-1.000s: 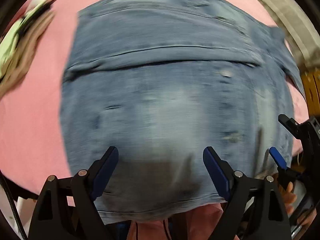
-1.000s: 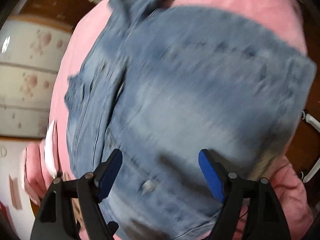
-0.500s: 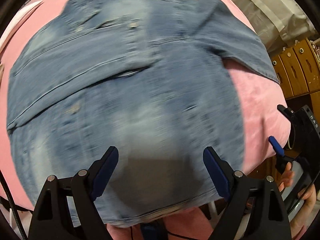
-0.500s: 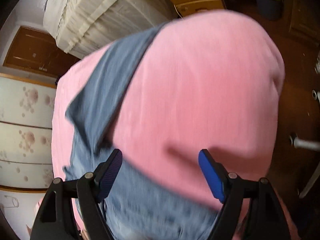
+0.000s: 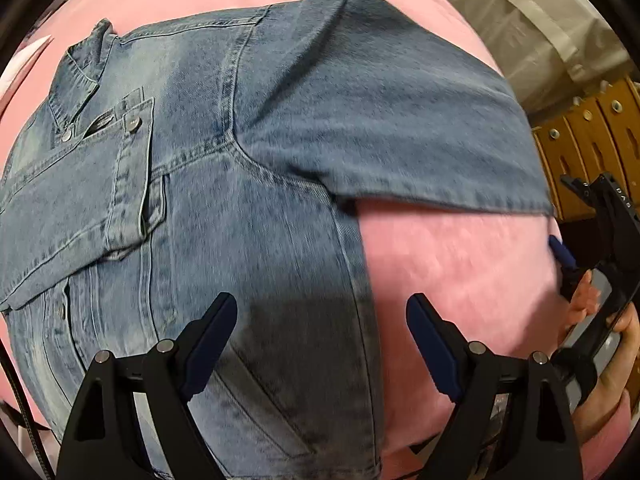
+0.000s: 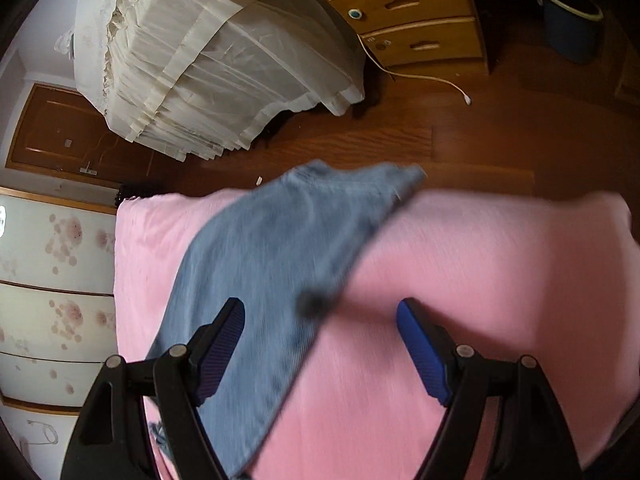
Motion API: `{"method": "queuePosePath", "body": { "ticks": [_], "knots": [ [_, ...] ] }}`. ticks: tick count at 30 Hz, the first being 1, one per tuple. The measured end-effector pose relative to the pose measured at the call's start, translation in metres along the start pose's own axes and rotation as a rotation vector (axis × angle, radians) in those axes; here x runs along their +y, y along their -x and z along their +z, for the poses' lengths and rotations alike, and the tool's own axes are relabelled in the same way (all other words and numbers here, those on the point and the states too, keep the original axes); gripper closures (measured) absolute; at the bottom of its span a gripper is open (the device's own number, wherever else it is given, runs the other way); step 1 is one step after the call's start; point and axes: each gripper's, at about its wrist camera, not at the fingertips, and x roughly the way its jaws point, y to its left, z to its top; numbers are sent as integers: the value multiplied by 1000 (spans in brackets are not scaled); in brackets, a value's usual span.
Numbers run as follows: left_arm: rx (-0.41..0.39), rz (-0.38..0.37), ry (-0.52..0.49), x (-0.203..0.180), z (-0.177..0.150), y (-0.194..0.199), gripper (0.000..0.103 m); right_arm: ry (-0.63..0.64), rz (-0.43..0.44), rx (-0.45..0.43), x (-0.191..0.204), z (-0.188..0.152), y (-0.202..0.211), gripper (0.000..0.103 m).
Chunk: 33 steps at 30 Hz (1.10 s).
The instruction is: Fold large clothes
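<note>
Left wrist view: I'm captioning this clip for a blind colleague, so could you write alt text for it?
A blue denim jacket lies spread on a pink blanket, one sleeve stretched out to the right. The left gripper hangs above the jacket's side edge, jaws open and empty. At the right edge a hand holds the right gripper.

Denim jacket (image 5: 248, 184) hem cut off; sleeve (image 6: 288, 248) blurred.

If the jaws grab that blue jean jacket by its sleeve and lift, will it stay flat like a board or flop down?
Probably flop. The denim jacket lies limp on the pink cover, and its sleeve drapes toward the bed's edge. The thick stitched seams and chest pocket flap suggest heavy cloth, so it would likely hang and drag. It should not slip easily: the weave looks rough.
</note>
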Motion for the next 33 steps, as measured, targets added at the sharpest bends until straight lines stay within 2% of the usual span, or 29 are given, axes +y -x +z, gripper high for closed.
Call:
{"method": "queuePosePath", "body": {
  "ticks": [4, 6, 8, 9, 11, 14, 18, 23, 28, 29, 33],
  "knots": [
    [13, 42, 67, 2, 21, -14, 18, 72, -25, -25, 13, 23, -27, 26],
    [23, 60, 108, 4, 29, -21, 18, 101, -68, -22, 18, 30, -39, 48],
    [31, 71, 139, 12, 32, -21, 18, 118, -134, -29, 20, 33, -44, 83],
    [36, 77, 155, 20, 32, -20, 18, 110, -146, -38, 19, 34, -45, 89],
    [41, 79, 183, 31, 35, -18, 18, 79, -134, -78, 15, 36, -40, 94],
    [43, 82, 217, 47, 38, -16, 18, 86, -120, -195, 20, 28, -21, 96],
    [22, 111, 257, 75, 42, -6, 18, 173, -96, -341, 48, 14, 15, 96],
    [-3, 109, 261, 105, 42, 8, 18, 431, -13, -511, 111, -10, 68, 96],
    [-58, 114, 250, 154, 40, 38, 18, 742, 48, -697, 182, -65, 118, 96],
    [-69, 112, 251, 150, 44, 48, 18, 777, 71, -719, 192, -77, 126, 96],
    [-108, 98, 247, 184, 31, 64, 18, 943, 186, -788, 238, -148, 152, 96]
  ]
}}
